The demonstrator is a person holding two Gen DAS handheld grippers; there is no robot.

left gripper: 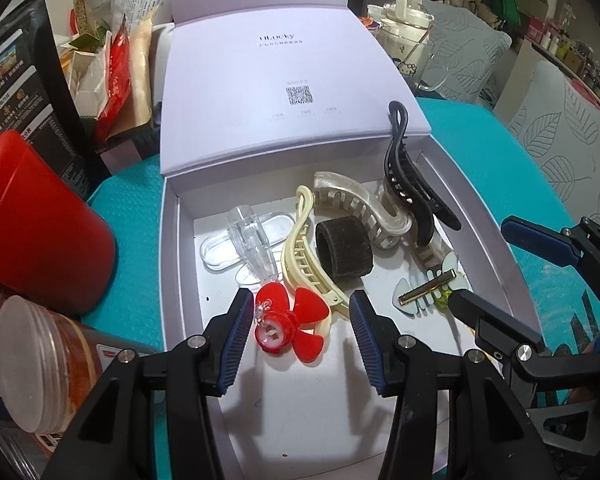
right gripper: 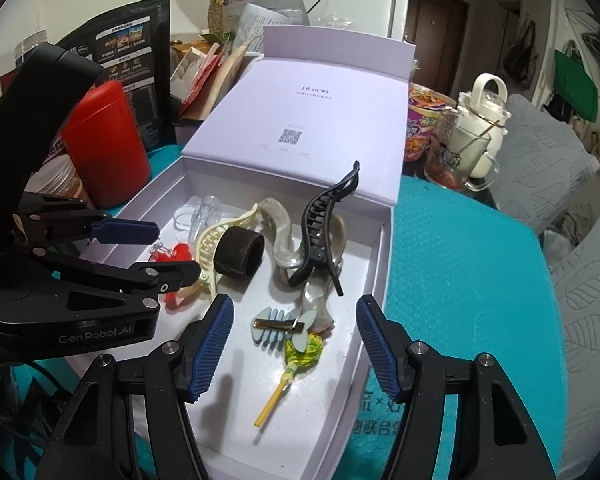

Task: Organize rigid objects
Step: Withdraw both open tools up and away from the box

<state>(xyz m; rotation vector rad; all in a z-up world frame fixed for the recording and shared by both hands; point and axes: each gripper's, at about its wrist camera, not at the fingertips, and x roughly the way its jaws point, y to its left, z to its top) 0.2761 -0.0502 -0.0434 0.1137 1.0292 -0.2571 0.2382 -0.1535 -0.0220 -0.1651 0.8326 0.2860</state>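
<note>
A: Fingers first — the left gripper [left gripper: 298, 322] has its blue pads apart, not pressing anything, with the red propeller clip [left gripper: 290, 328] lying on the box floor between them. The right gripper [right gripper: 296, 338] stands wider and empty, over the fishbone clip [right gripper: 278, 330] and the yellow-green lollipop [right gripper: 296, 360].

B: So nothing is held?

A: Nothing that I can see. Both hover just above the near end of the lavender box [left gripper: 172, 248], which looks to be where the loose pieces are being gathered.

B: And further in?

A: Mid-box, the cream claw clip [left gripper: 304, 264] lies against the dark felt ring [left gripper: 344, 252]; left of them sits the clear plastic clip [left gripper: 248, 240]. Toward the box's far right corner the pearly claw clip [left gripper: 352, 200] is tangled under the black claw clip [left gripper: 410, 184], whose tail sticks up past the hinge — likely just dropped in, not arranged.

B: Beyond the box?

A: Its lid [left gripper: 276, 80] lies open flat behind it, keeping the tray reachable. Left of the box stands a red canister [left gripper: 40, 224]; behind its right side, a glass mug [right gripper: 464, 156].

B: Task state?

A: Judging by this — most pieces are already inside the box.
</note>
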